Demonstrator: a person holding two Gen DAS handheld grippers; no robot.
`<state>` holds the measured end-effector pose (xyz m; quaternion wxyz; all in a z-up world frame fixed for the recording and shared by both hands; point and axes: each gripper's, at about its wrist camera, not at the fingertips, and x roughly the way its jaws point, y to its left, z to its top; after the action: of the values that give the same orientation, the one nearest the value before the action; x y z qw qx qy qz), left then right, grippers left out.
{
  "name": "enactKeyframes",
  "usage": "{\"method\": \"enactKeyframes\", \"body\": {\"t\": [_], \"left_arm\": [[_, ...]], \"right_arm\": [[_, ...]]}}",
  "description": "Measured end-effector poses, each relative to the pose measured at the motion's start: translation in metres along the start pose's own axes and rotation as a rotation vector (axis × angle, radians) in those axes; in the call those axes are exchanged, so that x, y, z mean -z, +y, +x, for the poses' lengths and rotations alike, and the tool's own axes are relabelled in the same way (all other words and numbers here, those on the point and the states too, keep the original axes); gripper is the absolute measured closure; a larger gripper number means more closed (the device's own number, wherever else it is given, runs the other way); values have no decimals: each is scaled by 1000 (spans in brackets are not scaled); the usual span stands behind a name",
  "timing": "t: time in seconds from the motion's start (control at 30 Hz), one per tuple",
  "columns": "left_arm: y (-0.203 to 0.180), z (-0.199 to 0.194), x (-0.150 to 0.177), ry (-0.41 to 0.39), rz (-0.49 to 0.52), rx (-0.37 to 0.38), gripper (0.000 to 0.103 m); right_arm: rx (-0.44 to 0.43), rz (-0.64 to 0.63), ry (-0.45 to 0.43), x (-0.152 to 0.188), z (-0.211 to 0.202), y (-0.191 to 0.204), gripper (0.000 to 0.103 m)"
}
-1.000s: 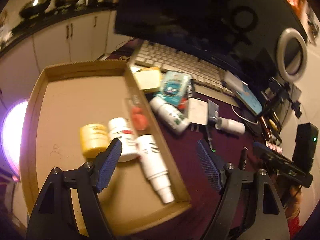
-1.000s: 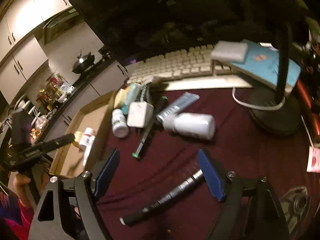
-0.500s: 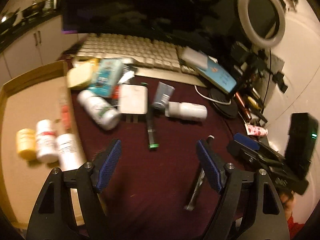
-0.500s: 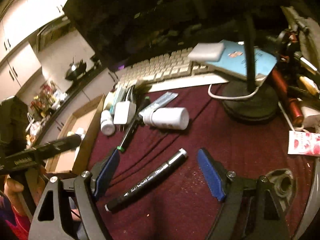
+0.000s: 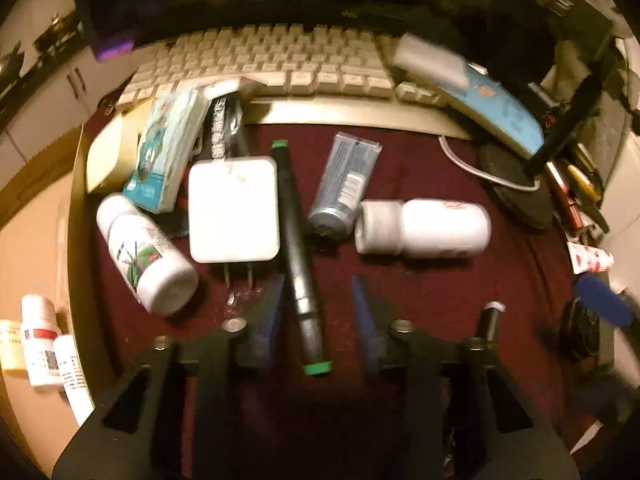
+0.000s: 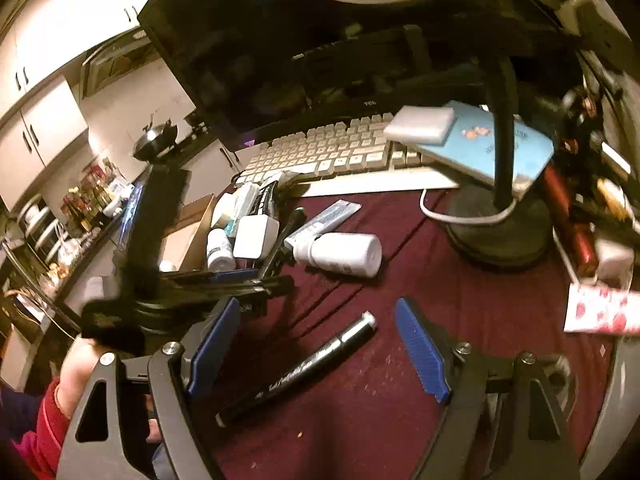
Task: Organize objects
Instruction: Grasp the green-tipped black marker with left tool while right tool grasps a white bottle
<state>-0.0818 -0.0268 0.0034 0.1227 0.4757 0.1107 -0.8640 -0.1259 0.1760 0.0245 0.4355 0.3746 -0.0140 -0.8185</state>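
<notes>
Left gripper (image 5: 318, 300) straddles the green-capped marker (image 5: 296, 248) mid-desk on the maroon cloth (image 5: 440, 292), fingers part-open, nothing clamped. Judged step: picking the marker for the cardboard tray (image 5: 24, 240) at the left edge. Next: close squarely. Right gripper (image 6: 320, 344) wide, empty, over a black pen (image 6: 304, 368). Monitor (image 6: 280, 40) badge reads "TCL"; other labels blurred.

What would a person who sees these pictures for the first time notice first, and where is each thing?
The left gripper stands astride a black marker with green ends, its jaws open on either side of the barrel, in the middle of the dark red cloth. The right gripper hangs open over a second black marker with a silver end. Behind them lie a white charger, a white bottle on its side and a pale keyboard.
</notes>
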Motion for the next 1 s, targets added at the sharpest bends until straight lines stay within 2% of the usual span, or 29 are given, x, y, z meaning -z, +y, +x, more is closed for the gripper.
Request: {"method": "enactKeyframes", "body": {"t": [0.03,0.17,0.27,0.37,0.43,0.53,0.6,0.63,0.67,0.7,0.73,0.77,0.83,0.93,1.0], "left_arm": [[1,0,2,9,-2,2,84],[3,-12,20,18,20,14,87],[7,-26,40,22,27,35,87],[14,-38,55,40,17,67,87],[19,-44,62,54,6,98,87],[22,-47,61,59,-29,139,87],[19,-48,54,35,-26,127,86],[17,-48,50,27,-21,122,82],[15,-46,44,17,-14,125,78],[13,-42,39,11,-13,128,66],[13,-37,34,15,-19,123,60],[12,-31,29,23,-25,115,60],[9,-20,24,42,-17,126,60],[7,-16,22,12,-8,105,60],[12,-16,22,2,-35,124,60]], "right_arm": [[9,-27,10,-6,2,3,22],[74,-241,56,-32,17,22,22],[107,-435,161,-37,47,33,22],[137,-526,246,-36,76,32,23],[145,-575,254,-32,87,34,23],[112,-587,258,-31,95,33,24],[108,-589,247,-31,99,33,24],[102,-593,240,-32,101,33,25],[99,-592,238,-33,103,33,28],[97,-588,241,-33,106,31,34],[104,-583,250,-34,110,30,50],[120,-582,252,-34,113,29,55],[130,-575,260,-32,116,26,55],[122,-564,297,-26,122,21,56],[104,-541,288,-25,119,18,56]]}}
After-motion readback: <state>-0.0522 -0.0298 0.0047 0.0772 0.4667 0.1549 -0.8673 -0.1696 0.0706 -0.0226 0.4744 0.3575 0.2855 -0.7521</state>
